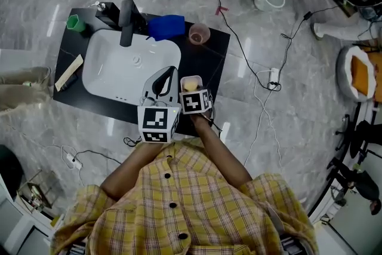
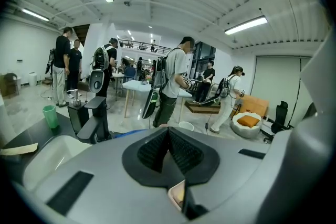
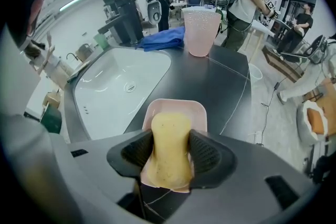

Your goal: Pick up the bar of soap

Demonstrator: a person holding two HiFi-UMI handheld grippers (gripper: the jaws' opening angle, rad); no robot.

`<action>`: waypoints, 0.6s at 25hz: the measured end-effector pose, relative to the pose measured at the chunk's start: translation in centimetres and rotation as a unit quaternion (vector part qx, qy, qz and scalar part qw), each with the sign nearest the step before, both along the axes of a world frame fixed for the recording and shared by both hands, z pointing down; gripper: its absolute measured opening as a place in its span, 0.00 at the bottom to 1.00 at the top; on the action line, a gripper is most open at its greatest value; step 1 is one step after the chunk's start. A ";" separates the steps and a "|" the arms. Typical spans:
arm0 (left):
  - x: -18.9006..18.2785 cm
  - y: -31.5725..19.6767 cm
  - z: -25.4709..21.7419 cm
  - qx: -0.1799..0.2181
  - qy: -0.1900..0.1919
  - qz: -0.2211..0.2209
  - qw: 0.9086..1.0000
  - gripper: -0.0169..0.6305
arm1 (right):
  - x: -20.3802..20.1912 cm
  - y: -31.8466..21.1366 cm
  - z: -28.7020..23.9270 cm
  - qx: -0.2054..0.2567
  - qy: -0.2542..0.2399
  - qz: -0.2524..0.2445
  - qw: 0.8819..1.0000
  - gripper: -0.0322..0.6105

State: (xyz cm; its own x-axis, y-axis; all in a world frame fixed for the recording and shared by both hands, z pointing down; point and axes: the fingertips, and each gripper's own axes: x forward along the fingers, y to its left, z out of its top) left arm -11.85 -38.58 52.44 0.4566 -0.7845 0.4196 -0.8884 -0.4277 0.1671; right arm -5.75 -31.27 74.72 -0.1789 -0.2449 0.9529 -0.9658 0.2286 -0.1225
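The yellow bar of soap (image 3: 169,150) is pinched between the two black pads of my right gripper (image 3: 170,152), just above the pink soap dish (image 3: 176,108) on the black counter (image 3: 220,81). In the head view the soap (image 1: 190,85) and its dish (image 1: 191,79) lie at the counter's front right, with the right gripper (image 1: 192,91) over them. My left gripper (image 1: 165,82) hovers beside it over the sink's right edge, tilted up, jaws pressed together with nothing between them (image 2: 168,152).
A white sink (image 1: 128,65) with a black tap (image 1: 126,21) fills the counter's middle. Behind it are a blue cloth (image 1: 166,27), a pink cup (image 3: 201,31) and a green cup (image 1: 75,22). Cables (image 1: 256,68) run over the floor. Several people stand beyond.
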 end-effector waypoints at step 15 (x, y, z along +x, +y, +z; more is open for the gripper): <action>-0.8 0.2 -0.2 0.000 -0.005 -0.001 1.000 0.04 | 0.9 -0.7 -1.5 0.019 -0.008 0.029 0.999 0.39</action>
